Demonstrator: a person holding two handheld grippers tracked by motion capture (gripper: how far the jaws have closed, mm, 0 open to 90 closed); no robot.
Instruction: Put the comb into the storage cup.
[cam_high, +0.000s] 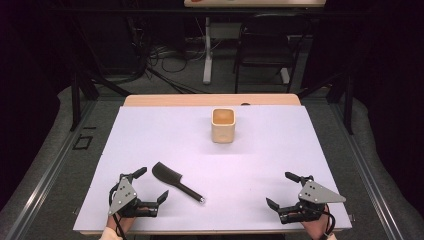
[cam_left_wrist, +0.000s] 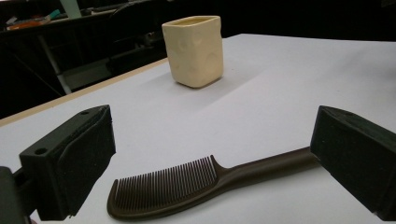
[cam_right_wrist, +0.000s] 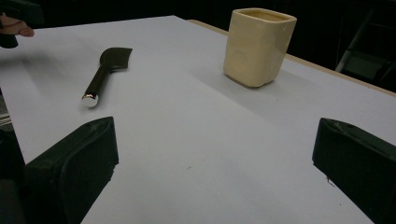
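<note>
Approach step: my left tool (cam_high: 148, 186) stands apart beside the dark brown plastic comb (cam_high: 176, 181), which lies near the worktop's front edge. Next I must close on its handle. My right tool (cam_high: 283, 190) also stands apart, empty.

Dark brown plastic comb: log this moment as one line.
dark brown plastic comb: flat on white table | left hand-held gripper: open beside it | cream square ceramic cup: upright, apart | right hand-held gripper: open

Dark room, grey carpet floor (cam_high: 45, 165), black chair (cam_high: 265, 47), tangled cables (cam_high: 170, 55)
</note>
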